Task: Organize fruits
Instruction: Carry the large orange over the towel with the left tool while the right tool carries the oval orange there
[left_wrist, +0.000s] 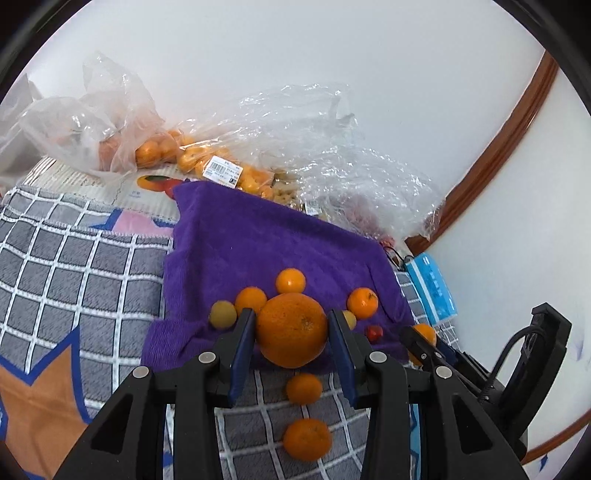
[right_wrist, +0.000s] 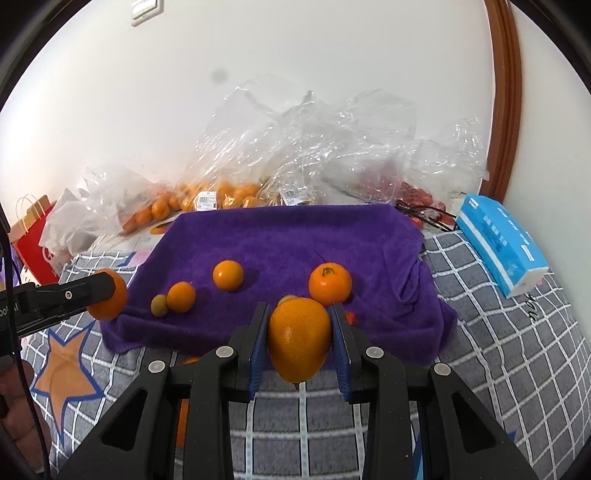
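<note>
My left tool (left_wrist: 291, 323) pinches a big round orange (left_wrist: 291, 329); my right tool (right_wrist: 300, 325) pinches a smaller oval orange (right_wrist: 300, 339). A purple terry towel (right_wrist: 295, 243) lies at twelve o'clock.

Left gripper (left_wrist: 291, 332) clamping big orange (left_wrist: 291, 330), purple towel (left_wrist: 266, 243)

The far half of the purple towel (right_wrist: 295, 236) lies bare; crinkled plastic bags (right_wrist: 314, 147) crowd behind it, seemingly touching, and a blue box (right_wrist: 502, 243) flanks its right.
</note>
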